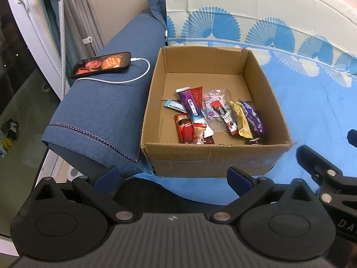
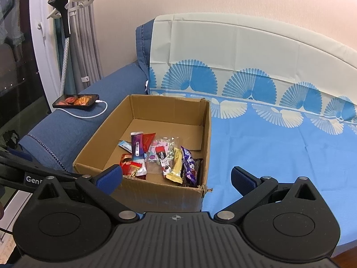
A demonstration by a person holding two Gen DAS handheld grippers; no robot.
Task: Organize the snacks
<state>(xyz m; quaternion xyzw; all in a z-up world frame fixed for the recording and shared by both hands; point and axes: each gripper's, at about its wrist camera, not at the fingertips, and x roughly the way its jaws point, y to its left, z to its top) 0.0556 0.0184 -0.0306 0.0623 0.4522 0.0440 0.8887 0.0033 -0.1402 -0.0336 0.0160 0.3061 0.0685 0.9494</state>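
An open cardboard box (image 1: 191,158) sits on the blue patterned cloth and also shows in the right wrist view (image 2: 160,197). Several snack packets lie inside it: a purple stick pack (image 1: 191,106), a red packet (image 1: 184,128), a yellow bar (image 1: 242,120) and a purple wrapper (image 1: 254,120). The same pile (image 2: 162,160) shows in the right wrist view. My left gripper (image 1: 173,177) is open and empty, in front of the box's near wall. My right gripper (image 2: 177,177) is open and empty, near the box's front right corner.
A phone (image 1: 101,64) with a lit screen lies on the blue sofa armrest (image 1: 100,116), plugged into a white cable (image 1: 125,78). A garment steamer (image 2: 62,9) stands by the window at left. The blue cloth (image 2: 279,151) stretches to the right of the box.
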